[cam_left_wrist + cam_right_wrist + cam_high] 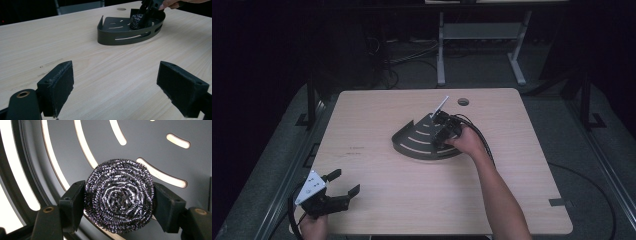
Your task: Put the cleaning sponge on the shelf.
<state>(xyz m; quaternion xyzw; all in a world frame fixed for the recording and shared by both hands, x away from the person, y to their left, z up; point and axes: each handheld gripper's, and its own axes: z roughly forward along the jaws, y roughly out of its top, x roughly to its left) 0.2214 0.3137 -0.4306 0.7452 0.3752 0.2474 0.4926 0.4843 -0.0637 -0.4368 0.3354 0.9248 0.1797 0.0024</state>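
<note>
Left tongs (346, 183): black body, two blocky black jaws with coarse felt-like pads, edges slightly frayed. Grey three-cornered plate (310, 187) on top, small dark dots at corners. Brass-coloured eyelet (23, 94) in left jaw arm. Black cable (292, 212) loops from rear.

Right tongs (441, 134): same black build, squared pad blocks, small screw holes on pad faces, brass eyelets (48, 209) on both jaw arms. Several black cables (479, 137) trail back along forearm. Thin white rod (440, 106) sticks up from body.

Person: forearms bare, no sleeves in frame.
</note>
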